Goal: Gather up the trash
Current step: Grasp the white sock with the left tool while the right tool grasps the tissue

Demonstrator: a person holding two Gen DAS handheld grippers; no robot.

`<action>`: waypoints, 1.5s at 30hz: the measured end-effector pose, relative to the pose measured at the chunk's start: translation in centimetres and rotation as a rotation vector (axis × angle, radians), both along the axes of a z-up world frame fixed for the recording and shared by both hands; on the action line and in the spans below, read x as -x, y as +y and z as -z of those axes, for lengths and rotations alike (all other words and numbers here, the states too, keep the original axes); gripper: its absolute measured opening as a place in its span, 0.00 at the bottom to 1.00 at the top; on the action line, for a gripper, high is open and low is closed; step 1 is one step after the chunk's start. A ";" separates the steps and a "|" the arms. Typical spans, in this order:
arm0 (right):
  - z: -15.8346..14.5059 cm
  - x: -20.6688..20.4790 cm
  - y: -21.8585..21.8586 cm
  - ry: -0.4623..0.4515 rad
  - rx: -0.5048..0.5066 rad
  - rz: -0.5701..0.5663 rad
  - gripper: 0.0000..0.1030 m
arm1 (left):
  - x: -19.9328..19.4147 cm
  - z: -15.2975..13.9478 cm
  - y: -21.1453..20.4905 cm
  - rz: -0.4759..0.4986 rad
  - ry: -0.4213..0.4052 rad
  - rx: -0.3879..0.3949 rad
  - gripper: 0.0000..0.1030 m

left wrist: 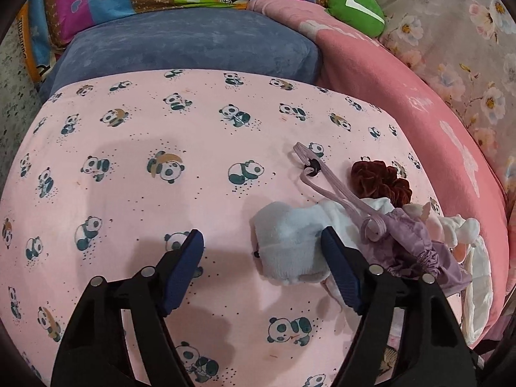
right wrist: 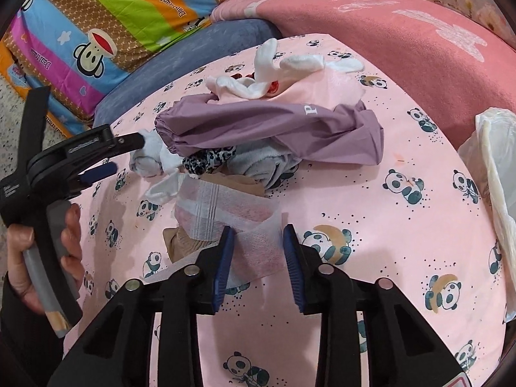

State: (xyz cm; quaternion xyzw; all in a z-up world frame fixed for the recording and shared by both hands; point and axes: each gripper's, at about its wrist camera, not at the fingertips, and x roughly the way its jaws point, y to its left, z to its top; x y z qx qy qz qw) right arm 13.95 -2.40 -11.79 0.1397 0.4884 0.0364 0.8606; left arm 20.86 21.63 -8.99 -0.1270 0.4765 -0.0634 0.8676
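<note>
A heap of clothes lies on the pink panda sheet (right wrist: 403,225): a purple garment (right wrist: 274,125), white socks (right wrist: 267,74), a leopard-print piece (right wrist: 206,161). A pink-and-white pad (right wrist: 232,216) lies at the heap's near edge. My right gripper (right wrist: 258,258) is open, its blue pads either side of the pad's near end. My left gripper (left wrist: 262,251) is open and empty over the sheet, its right pad (left wrist: 338,267) against a pale grey sock (left wrist: 290,245). It also shows in the right wrist view (right wrist: 129,154), at the heap's left end.
A white plastic bag (right wrist: 496,187) lies at the sheet's right edge. A pink blanket (right wrist: 387,38), a blue cushion (left wrist: 193,42) and a striped cartoon quilt (right wrist: 113,19) lie behind. A brown scrunchie (left wrist: 380,180) and purple drawstring (left wrist: 325,177) lie on the sheet.
</note>
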 end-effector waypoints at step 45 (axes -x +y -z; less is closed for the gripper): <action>-19.2 7.1 -12.6 -0.471 0.039 0.245 0.07 | 8.8 -13.8 -15.1 0.345 -0.272 0.027 0.18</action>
